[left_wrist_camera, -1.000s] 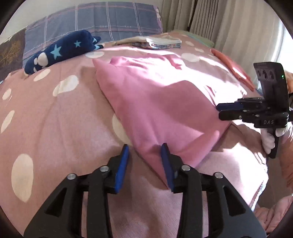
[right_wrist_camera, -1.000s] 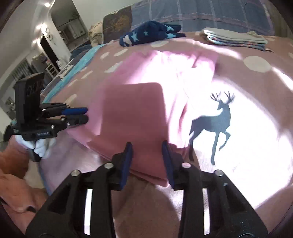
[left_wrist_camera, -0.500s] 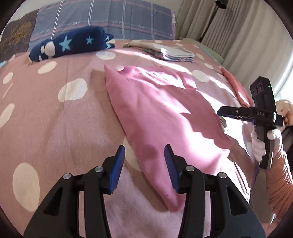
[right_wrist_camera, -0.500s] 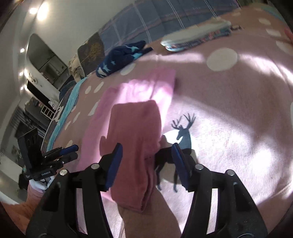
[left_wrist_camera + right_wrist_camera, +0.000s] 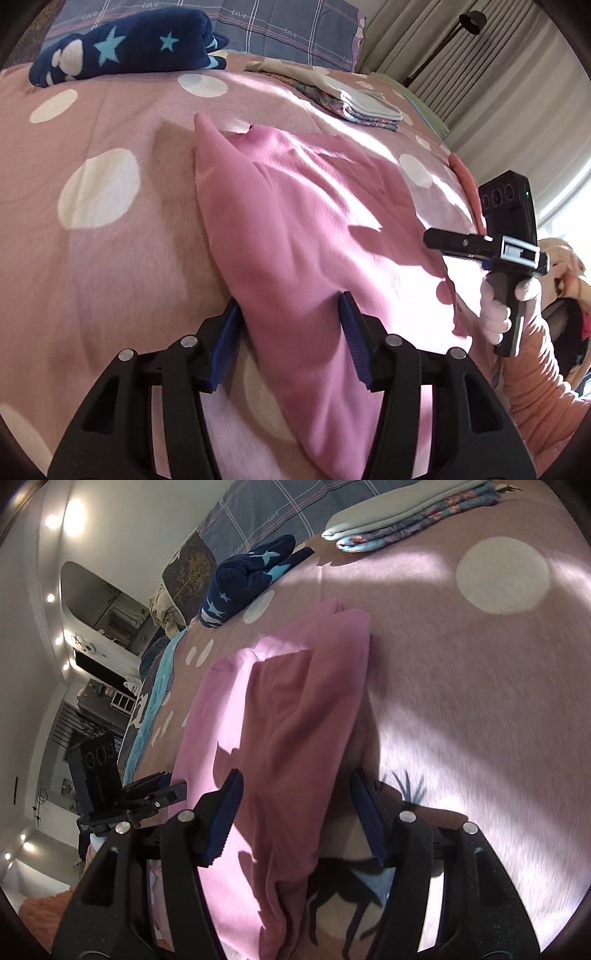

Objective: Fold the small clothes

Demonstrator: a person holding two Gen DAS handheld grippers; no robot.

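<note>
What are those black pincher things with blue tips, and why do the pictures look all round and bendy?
A person holds one claw in each hand. Each claw carries a wide-eyed camera that bends the picture.

One picture looks along the left claw, the other along the right claw. Each camera also sees the other claw off to the side.

They are over a bed with a pink spotted blanket. On it lies a pink garment, partly folded. Farther back are a navy star-patterned cloth and a stack of folded clothes.

Both claws are opening. The pink garment lies between their blue pads, but the pads do not pinch it.
</note>
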